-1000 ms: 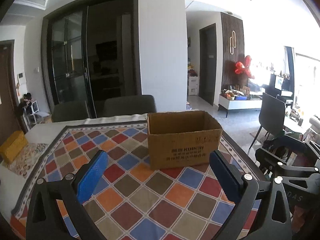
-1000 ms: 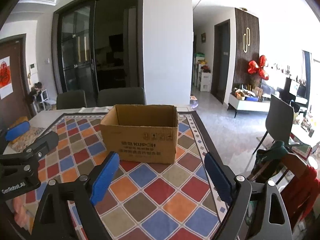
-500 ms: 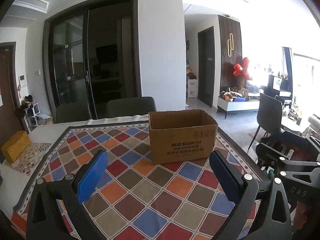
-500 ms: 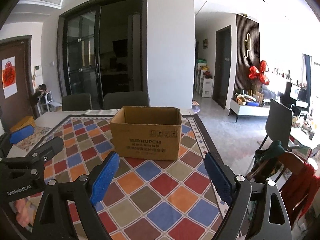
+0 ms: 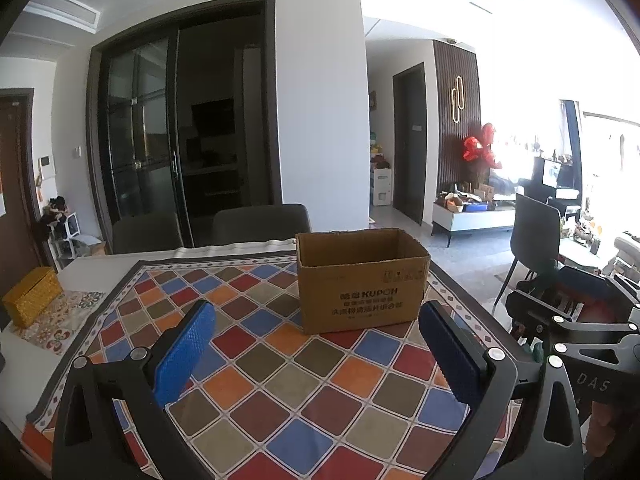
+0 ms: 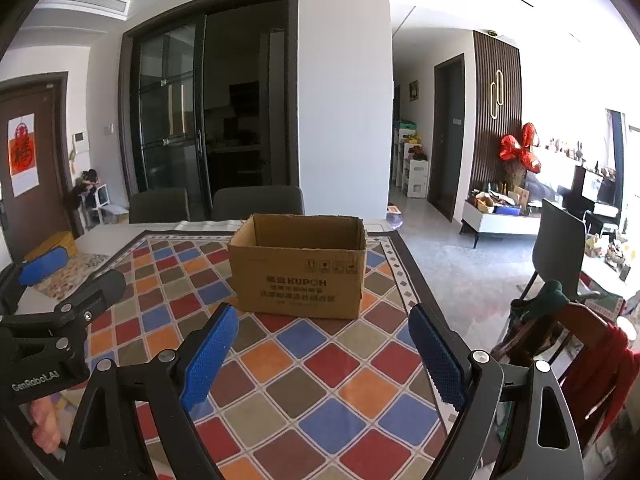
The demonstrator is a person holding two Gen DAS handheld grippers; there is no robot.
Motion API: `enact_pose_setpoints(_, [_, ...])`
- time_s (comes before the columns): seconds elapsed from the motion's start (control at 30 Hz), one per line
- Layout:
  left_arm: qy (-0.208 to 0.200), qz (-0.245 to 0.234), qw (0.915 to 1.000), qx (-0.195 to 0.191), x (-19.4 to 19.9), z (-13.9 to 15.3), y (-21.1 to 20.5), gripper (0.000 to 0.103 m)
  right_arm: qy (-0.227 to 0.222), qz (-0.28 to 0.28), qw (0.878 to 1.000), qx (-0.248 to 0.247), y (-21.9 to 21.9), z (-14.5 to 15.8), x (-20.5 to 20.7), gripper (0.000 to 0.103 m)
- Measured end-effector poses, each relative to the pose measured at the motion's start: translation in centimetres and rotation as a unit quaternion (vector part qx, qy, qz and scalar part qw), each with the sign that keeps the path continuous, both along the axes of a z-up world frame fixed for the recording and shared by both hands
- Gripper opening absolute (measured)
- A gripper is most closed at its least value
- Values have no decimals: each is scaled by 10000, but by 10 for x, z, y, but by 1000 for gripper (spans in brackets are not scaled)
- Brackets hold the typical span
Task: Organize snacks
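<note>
Dining table (image 5: 100, 258) under a checkered cloth (image 5: 280, 376), open living-room floor off at 3 o'clock.

An open-topped cardboard box (image 5: 362, 280) stands on the cloth at 12 o'clock from both grippers, close to the table's right edge, with bare cloth on its near and left sides. The left gripper (image 5: 316, 354) and right gripper (image 6: 324, 350) both hover spread wide, gripping nothing, well short of the box. No snacks show.

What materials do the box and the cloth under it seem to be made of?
Box: brown corrugated cardboard, matte, with printed black text and rough cut edges at the open top.
Cloth: probably a soft woven or suede-like fabric, matte, with coloured diamond patches and a patterned border; the exact fibre is unclear.
</note>
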State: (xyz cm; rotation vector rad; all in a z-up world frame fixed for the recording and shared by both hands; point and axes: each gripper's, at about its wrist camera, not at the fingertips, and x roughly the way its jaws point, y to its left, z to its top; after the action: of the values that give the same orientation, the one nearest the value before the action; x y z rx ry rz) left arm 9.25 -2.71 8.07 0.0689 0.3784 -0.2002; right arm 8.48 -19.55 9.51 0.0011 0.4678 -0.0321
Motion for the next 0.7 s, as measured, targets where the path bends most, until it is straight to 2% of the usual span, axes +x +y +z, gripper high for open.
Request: enact_pose_setpoints(0.7, [-76, -14, 10000, -23, -5, 4, 0, 103, -37, 1, 10000, -9, 0, 8, -3, 88])
